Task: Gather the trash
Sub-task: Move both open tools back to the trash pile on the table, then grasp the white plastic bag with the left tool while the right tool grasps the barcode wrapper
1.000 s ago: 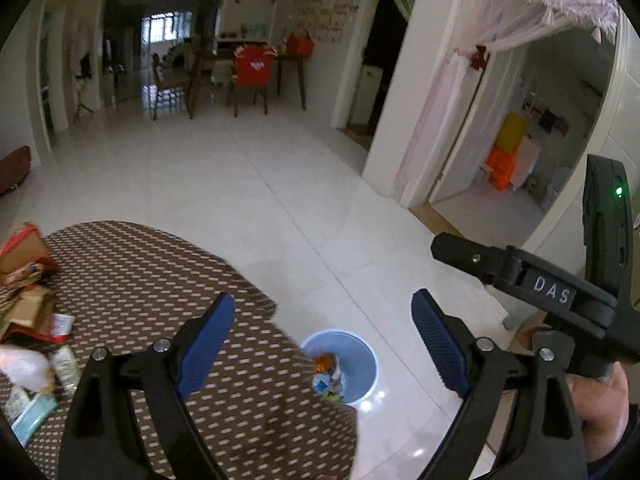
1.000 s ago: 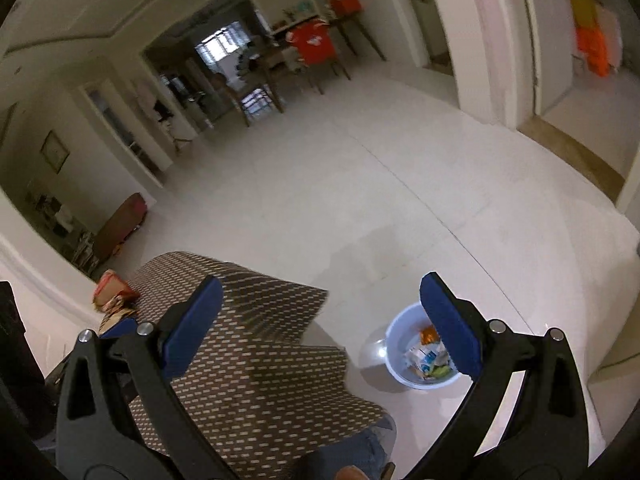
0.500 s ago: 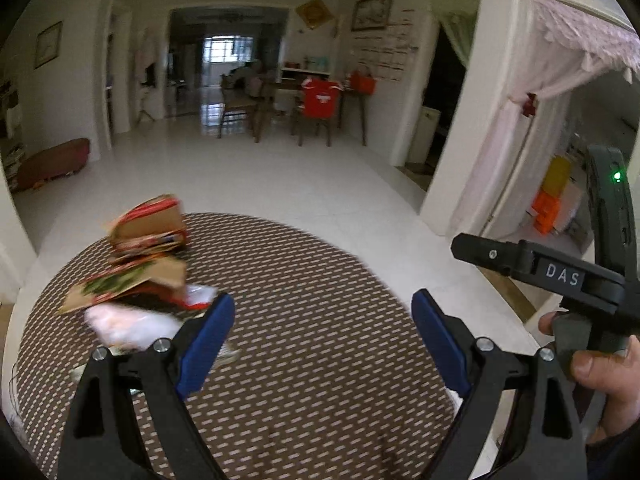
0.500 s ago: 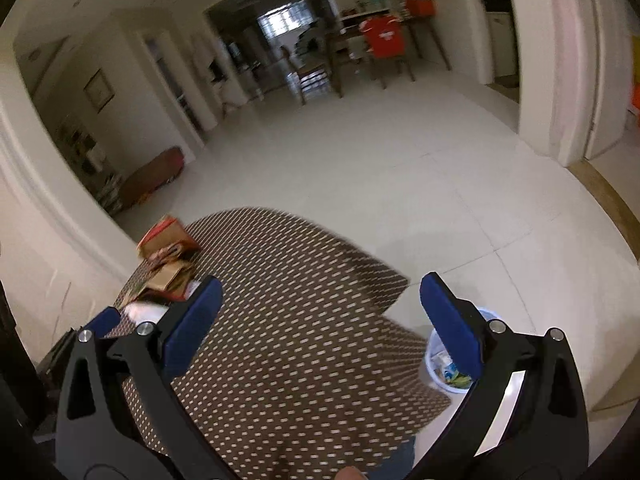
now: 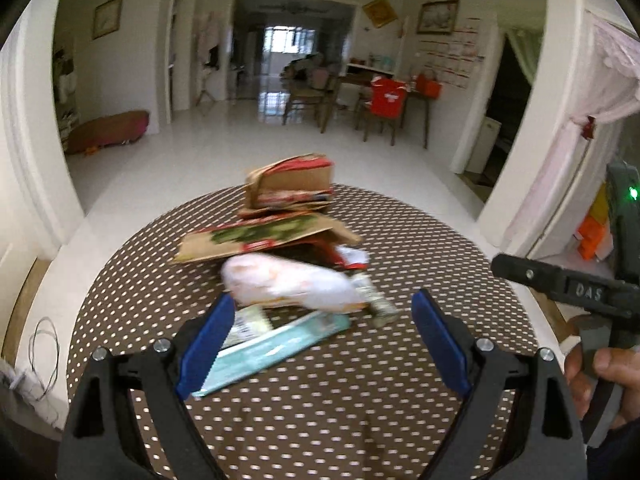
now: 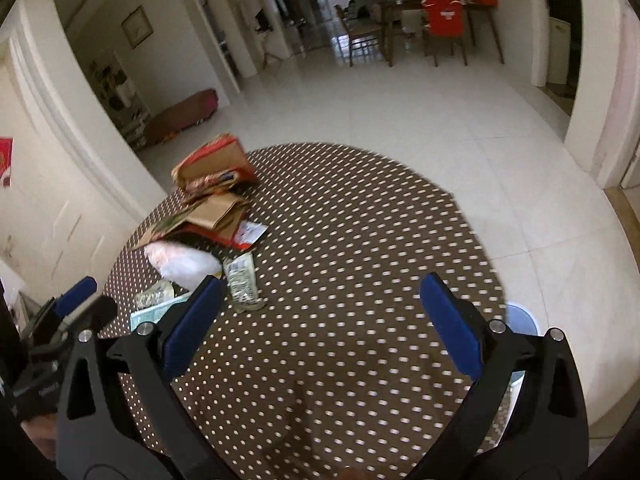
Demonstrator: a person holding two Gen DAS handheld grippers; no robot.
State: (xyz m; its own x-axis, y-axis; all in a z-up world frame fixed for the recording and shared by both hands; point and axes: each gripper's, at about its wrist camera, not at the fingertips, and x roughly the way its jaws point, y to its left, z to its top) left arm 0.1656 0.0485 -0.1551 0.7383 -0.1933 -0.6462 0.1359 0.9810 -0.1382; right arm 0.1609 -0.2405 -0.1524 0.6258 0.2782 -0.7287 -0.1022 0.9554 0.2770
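Observation:
A heap of trash lies on a round table with a brown dotted cloth (image 5: 360,392) (image 6: 360,260): torn cardboard boxes (image 5: 288,188) (image 6: 212,168), a white plastic bag (image 5: 288,284) (image 6: 180,260), a teal flat packet (image 5: 276,344) and a crumpled wrapper (image 6: 240,276). My left gripper (image 5: 320,344) is open, hovering just short of the bag and packet, nothing between its fingers. My right gripper (image 6: 324,324) is open over bare cloth, right of the heap. The blue bin (image 6: 520,320) peeks out behind the right finger, below the table's edge.
White tiled floor surrounds the table. A dining table with chairs, one draped in red (image 5: 388,100) (image 6: 444,12), stands far back. A white pillar and doorway (image 5: 560,120) rise at the right. A hand (image 5: 600,384) holds the other gripper's handle.
Both views have swung left from the bin and floor onto the table. The trash heap moved from the left edge to the middle and nearer. Both grippers stayed open.

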